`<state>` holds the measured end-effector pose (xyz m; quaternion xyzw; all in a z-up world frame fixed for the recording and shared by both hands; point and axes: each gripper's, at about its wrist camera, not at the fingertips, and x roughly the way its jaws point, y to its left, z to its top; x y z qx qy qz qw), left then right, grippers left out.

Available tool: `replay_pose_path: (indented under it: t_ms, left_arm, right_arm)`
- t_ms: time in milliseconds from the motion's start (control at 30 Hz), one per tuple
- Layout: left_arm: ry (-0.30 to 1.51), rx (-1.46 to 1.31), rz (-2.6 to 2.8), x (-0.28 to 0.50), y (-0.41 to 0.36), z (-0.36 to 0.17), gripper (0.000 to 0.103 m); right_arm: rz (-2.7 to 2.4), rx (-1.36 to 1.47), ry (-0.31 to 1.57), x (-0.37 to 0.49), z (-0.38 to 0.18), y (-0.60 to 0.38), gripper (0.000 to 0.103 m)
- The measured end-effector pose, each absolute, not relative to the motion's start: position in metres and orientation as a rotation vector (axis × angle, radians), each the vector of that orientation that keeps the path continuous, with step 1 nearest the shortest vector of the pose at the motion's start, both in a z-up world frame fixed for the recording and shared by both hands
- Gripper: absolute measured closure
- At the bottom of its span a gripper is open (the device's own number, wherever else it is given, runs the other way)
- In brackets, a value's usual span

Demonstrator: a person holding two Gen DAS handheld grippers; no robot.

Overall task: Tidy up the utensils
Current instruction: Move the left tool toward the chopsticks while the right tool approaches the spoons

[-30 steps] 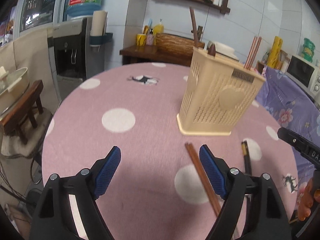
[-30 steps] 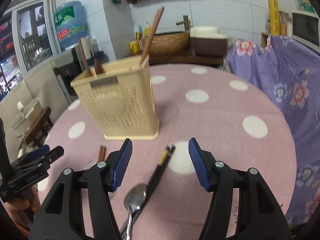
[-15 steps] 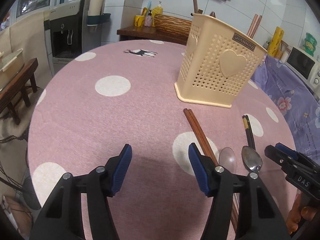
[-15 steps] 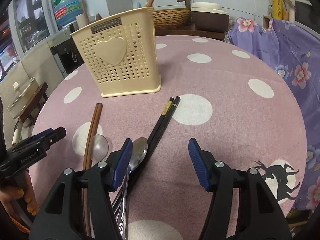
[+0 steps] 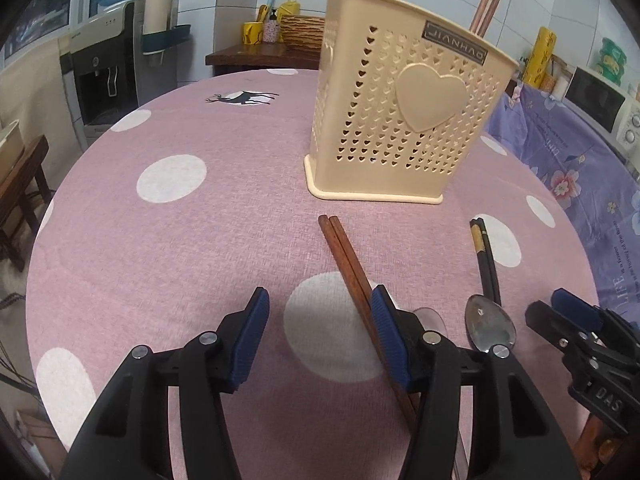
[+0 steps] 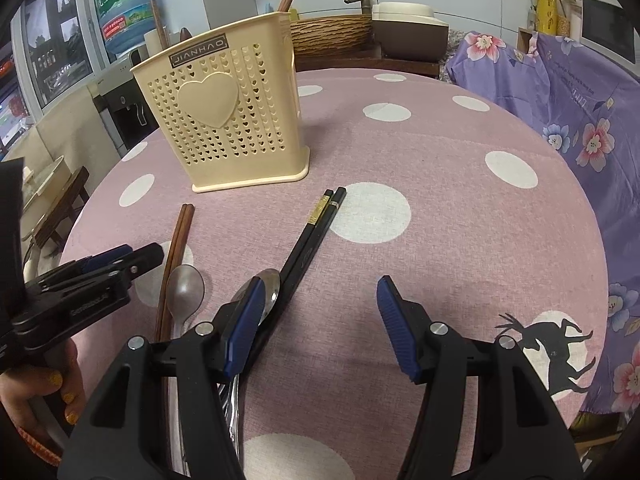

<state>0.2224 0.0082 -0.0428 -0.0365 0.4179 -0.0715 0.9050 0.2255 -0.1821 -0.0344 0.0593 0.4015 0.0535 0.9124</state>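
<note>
1. I see the cream plastic utensil holder with little heart holes (image 5: 404, 120) standing upright on the round pink table with white dots (image 5: 208, 240). In my left view it sits at about 1 o'clock from my left gripper. Brown sticks poke out of its top.
2. A pair of brown wooden chopsticks (image 5: 348, 264) lies flat on the cloth, just in front of the holder. The near end runs under my left gripper's right finger.
3. At 3 o'clock from those lies a pair of black chopsticks with a gold band (image 6: 316, 232).
4. A shiny metal spoon (image 5: 490, 324) lies just beside the black pair. A clear plastic spoon (image 6: 185, 292) lies between it and the brown pair.
5. My left gripper (image 5: 318, 336) has just been closing, but its blue pads are apart. The brown chopsticks lie by the right pad. I cannot tell if it touches them.
6. My right gripper (image 6: 320, 320) is low over the table with its pads apart. Only bare cloth shows between them. The metal spoon's bowl shows just past its left pad.
</note>
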Motion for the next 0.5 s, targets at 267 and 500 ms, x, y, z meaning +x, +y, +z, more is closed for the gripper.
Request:
replay_pose_path:
  t_ms: [267, 500]
  left_arm:
    - [0.879, 0.008, -0.102, 0.230, 0.003, -0.046, 0.054]
    - [0.894, -0.019, -0.070, 0.226, 0.031, -0.045, 0.054]
  right_arm:
    - [0.113, 0.110, 0.820, 0.222, -0.032, -0.181, 0.044]
    - [0.162, 0.072, 0.819, 0.220, -0.026, -0.166, 0.044]
